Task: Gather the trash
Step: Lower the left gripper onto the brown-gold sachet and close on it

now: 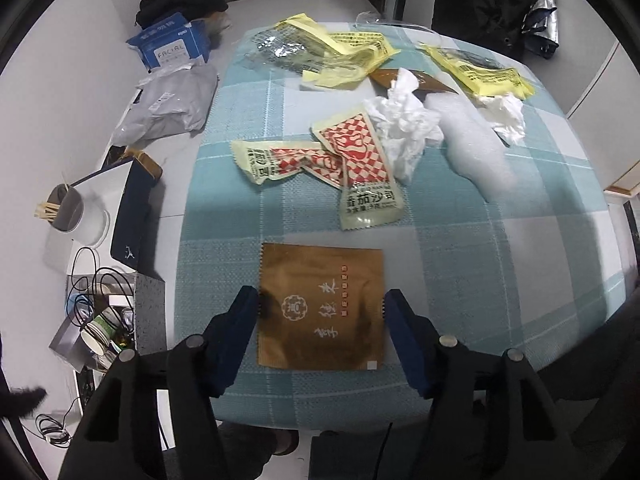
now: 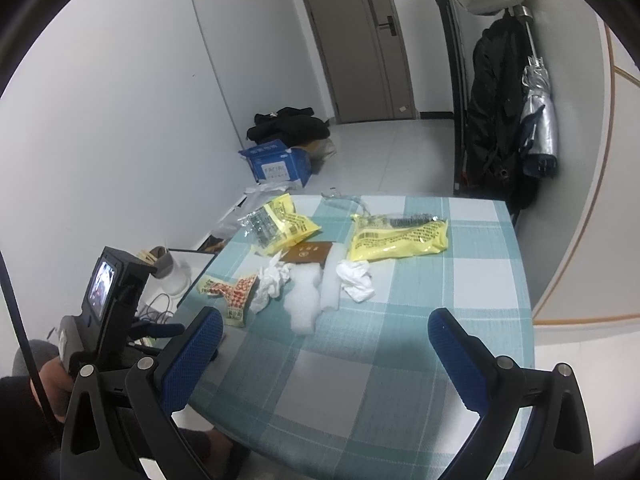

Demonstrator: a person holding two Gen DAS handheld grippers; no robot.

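A flat brown packet (image 1: pixel 320 308) with white print lies near the front edge of the checked tablecloth (image 1: pixel 500 264). My left gripper (image 1: pixel 320 300) points steeply down over it, and its blue pads (image 1: pixel 246 316) meet the packet's left and right edges. Farther back lie two red-checked sauce sachets (image 1: pixel 352 152), crumpled white tissues (image 1: pixel 404 128), clear bubble wrap (image 1: pixel 472 152), yellow wrappers (image 1: pixel 348 52) and a second brown packet (image 1: pixel 424 80). My right gripper (image 2: pixel 326 314) hovers open above the tablecloth (image 2: pixel 400 340) with nothing between its fingers. The same trash (image 2: pixel 304 264) lies beyond it.
Left of the table are a grey cup of sticks (image 1: pixel 66 208), a dark box (image 1: pixel 132 216), cables, paper cups (image 1: pixel 100 332), a grey mailer bag (image 1: pixel 168 104) and a blue tissue carton (image 1: pixel 172 44). A coat and an umbrella (image 2: pixel 536 124) hang at the right wall.
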